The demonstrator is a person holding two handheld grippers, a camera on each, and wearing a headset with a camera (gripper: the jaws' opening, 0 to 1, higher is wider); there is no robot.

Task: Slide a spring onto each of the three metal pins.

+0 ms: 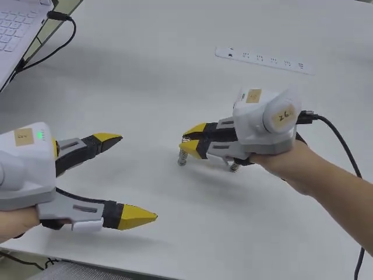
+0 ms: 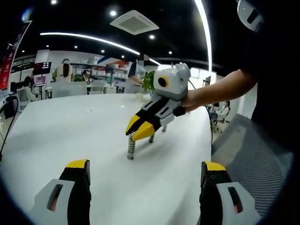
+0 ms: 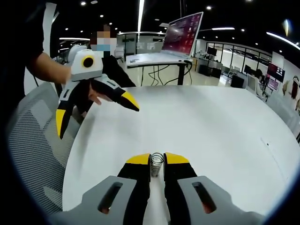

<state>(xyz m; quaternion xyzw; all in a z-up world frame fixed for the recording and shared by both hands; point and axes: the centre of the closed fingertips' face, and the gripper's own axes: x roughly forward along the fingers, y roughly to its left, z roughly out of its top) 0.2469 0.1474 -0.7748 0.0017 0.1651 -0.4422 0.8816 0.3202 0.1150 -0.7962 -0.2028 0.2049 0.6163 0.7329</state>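
A short metal spring (image 1: pixel 182 156) stands upright on the white table (image 1: pixel 175 87). My right gripper (image 1: pixel 187 139) is over it, its yellow tips shut on the spring's top. In the right gripper view the spring (image 3: pixel 156 168) sits pinched between the tips of that gripper (image 3: pixel 157 158). A second upright spring (image 1: pixel 234 167) stands under the right gripper's body. The left gripper view shows the right gripper (image 2: pixel 133 134) above the near spring (image 2: pixel 131 149), with the second spring (image 2: pixel 151 138) behind. My left gripper (image 1: pixel 129 178) hovers wide open at the lower left, holding nothing. The pins themselves are hidden.
A white power strip (image 1: pixel 265 60) lies at the far side of the table. A laptop (image 1: pixel 14 26) with a black cable (image 1: pixel 55 49) sits at the far left corner. The table's front edge runs just below the left gripper. A grey mesh chair (image 2: pixel 248 154) stands beside the table.
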